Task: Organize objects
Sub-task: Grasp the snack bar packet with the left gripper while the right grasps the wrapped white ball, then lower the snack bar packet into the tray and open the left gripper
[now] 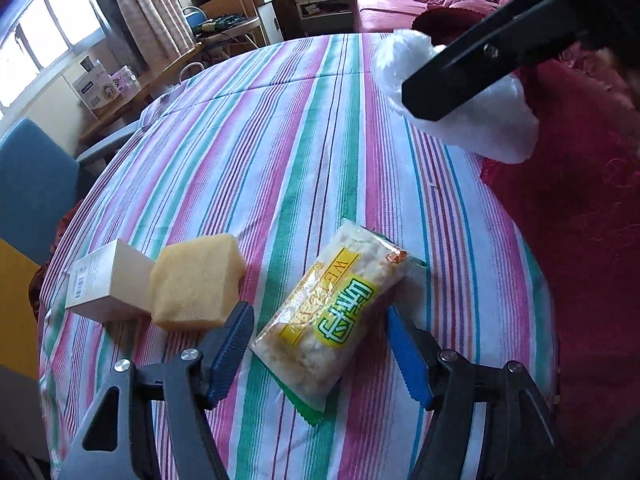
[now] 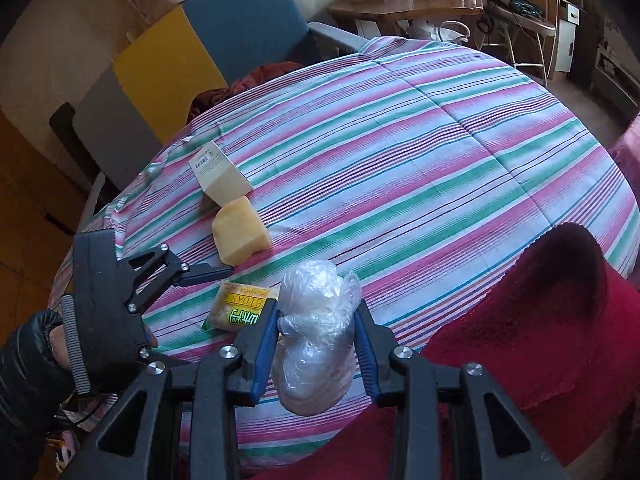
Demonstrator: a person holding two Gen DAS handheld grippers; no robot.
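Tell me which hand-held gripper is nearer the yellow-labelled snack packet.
Left. The left hand-held gripper has its open jaws on either side of the snack packet. The right hand-held gripper is apart from it, shut on a clear plastic bag.

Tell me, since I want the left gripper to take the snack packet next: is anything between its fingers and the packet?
Nothing visible. The left gripper is open, its fingers flanking the snack packet on the striped cloth. The yellow sponge sits outside, clear of the gap.

Snack packet (image 1: 340, 316) reads "WE"; its end (image 2: 240, 304) reads "FIDAN".
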